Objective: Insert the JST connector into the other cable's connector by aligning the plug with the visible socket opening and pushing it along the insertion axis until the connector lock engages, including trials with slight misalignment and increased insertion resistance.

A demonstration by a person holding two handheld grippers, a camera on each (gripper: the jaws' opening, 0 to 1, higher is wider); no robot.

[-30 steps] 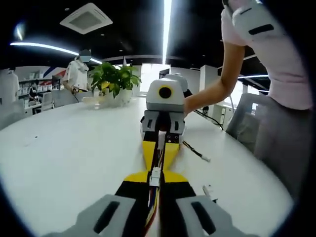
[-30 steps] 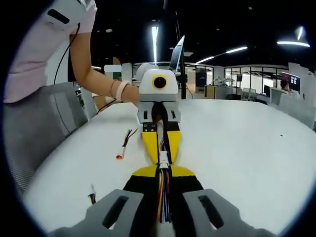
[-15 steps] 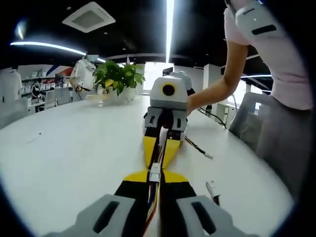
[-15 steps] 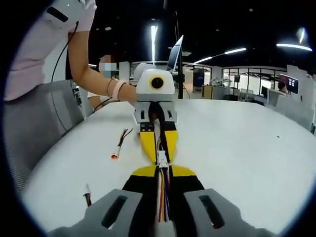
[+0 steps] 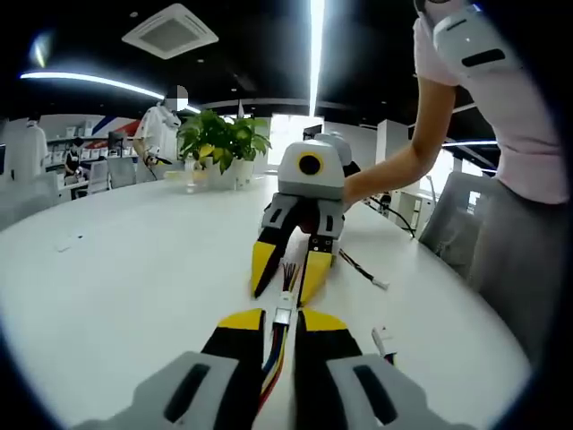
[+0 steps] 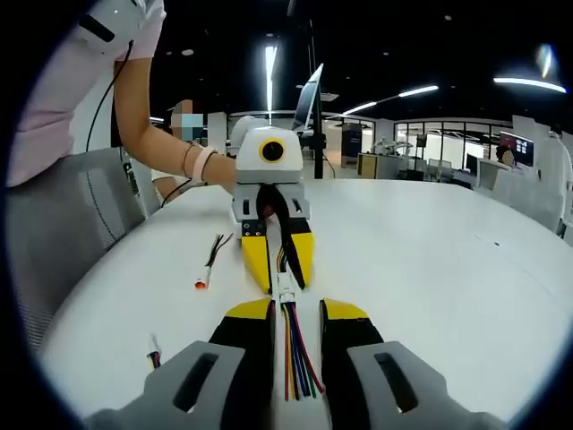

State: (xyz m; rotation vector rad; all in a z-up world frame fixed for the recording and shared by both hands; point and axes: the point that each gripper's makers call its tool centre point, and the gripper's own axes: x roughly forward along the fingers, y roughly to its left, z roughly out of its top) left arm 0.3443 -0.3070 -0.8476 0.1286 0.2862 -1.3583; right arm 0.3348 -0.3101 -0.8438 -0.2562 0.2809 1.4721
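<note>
Between the two sets of fingers, the mated JST connector (image 5: 283, 315) lies on the white worktop (image 5: 134, 269), its coloured wires (image 6: 295, 358) trailing back between the right gripper (image 6: 297, 315) fingers. Both the left gripper (image 5: 273, 321) and the right stand spread, gripping nothing. Judging by this, insertion looks done. To finish well, check that the lock has caught before backing off, and draw both grippers straight away so the fingers do not snag the wires. Spare cables (image 6: 210, 258) lie off to the side.
</note>
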